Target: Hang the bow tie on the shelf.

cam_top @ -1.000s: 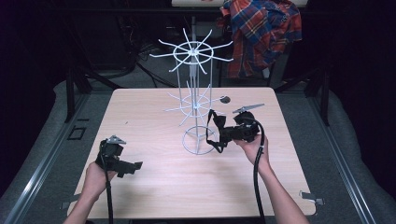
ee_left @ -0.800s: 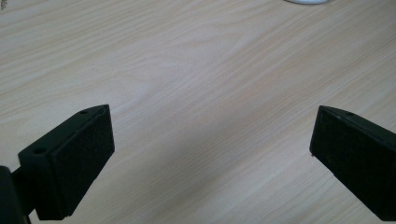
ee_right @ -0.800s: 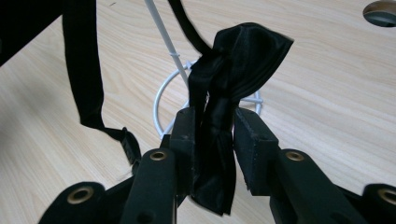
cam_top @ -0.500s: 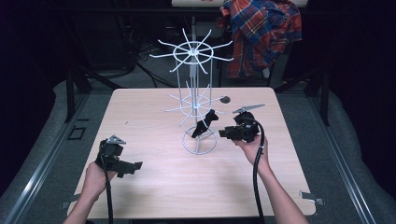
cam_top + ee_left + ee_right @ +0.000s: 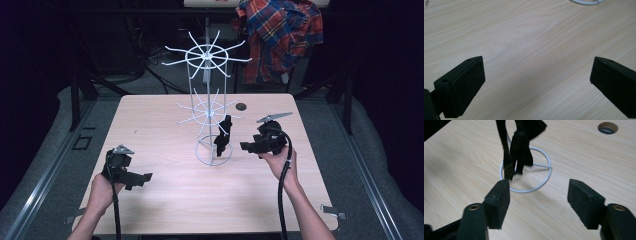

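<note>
Apparently the hanging step is done: a black strap (image 5: 222, 136), perhaps a tie, dangles from the white wire rack (image 5: 212, 112), the released right hand-held gripper (image 5: 249, 146) just beside it. The left hand-held gripper (image 5: 141, 178) hovers released over the counter (image 5: 165, 200); next calls for withdrawing.

Prob. a lab/studio: dark curtained surrounds, lone wood table (image 5: 165, 200), floor rails (image 5: 45, 175), cables.

A plaid shirt (image 5: 282, 35) hangs behind the wooden table (image 5: 150, 125).

Black strap (image 5: 222, 136) hanging limp from white wire rack's (image 5: 210, 105) lower spokes, over base ring
</note>
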A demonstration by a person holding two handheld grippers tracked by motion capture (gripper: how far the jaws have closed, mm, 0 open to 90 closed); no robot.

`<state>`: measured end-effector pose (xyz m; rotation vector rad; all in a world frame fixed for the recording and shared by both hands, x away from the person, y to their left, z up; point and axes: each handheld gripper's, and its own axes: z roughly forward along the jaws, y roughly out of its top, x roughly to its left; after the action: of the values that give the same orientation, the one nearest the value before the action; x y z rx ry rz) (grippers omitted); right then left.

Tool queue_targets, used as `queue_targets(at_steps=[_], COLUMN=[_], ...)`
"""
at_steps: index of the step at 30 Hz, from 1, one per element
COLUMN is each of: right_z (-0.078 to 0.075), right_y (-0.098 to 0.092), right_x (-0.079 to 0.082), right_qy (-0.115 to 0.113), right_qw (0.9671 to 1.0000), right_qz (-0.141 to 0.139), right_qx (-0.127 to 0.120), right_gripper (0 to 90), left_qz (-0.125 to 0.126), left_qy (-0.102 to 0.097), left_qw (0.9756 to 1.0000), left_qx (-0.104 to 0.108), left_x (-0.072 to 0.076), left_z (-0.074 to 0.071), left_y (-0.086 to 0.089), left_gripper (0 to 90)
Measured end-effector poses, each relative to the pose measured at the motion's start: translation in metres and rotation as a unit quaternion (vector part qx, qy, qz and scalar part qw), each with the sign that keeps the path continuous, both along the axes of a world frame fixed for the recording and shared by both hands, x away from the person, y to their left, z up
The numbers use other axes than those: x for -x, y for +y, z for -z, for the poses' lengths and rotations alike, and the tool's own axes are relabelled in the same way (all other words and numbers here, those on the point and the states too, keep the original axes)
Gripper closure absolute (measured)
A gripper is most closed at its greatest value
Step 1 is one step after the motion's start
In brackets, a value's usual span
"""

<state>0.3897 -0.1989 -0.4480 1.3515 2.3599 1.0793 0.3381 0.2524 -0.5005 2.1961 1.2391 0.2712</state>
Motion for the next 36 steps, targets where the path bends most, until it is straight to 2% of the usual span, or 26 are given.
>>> queue_targets(at_steps=[5, 7, 9, 16, 27, 36], right_z=[-0.011, -0.015, -0.018, -0.027, -0.026, -0.014], right_y=[-0.007, -0.010, -0.012, -0.015, -0.023, -0.040], right_x=[0.012, 0.017, 0.021, 0.032, 0.049, 0.072], right_qy=[-0.017, -0.015, -0.025, -0.022, -0.017, -0.005], right_qw=[0.9998, 0.9998, 0.9996, 0.9993, 0.9985, 0.9971], right_qz=[-0.001, -0.003, -0.004, -0.001, 0.003, 0.017], right_qx=[0.007, 0.014, 0.014, 0.030, 0.052, 0.074], right_gripper=[29.3, 25.4, 20.4, 13.6, 6.6, 0.4], left_qz=[-0.001, -0.001, -0.001, 0.001, 0.003, 0.005], left_qy=[0.000, 0.000, -0.001, -0.001, 0.000, 0.002], left_qw=[1.0000, 1.0000, 1.0000, 1.0000, 1.0000, 1.0000], left_qx=[0.001, 0.001, 0.002, 0.001, 0.001, 0.002], left_x=[0.000, 0.000, 0.000, 0.000, 0.001, 0.000], left_z=[0.000, 0.000, 0.000, -0.001, 0.000, 0.001], left_y=[0.000, 0.000, 0.000, 0.000, 0.000, -0.002], left_gripper=[0.0, 0.0, 0.0, 0.0, 0.0, 0.0])
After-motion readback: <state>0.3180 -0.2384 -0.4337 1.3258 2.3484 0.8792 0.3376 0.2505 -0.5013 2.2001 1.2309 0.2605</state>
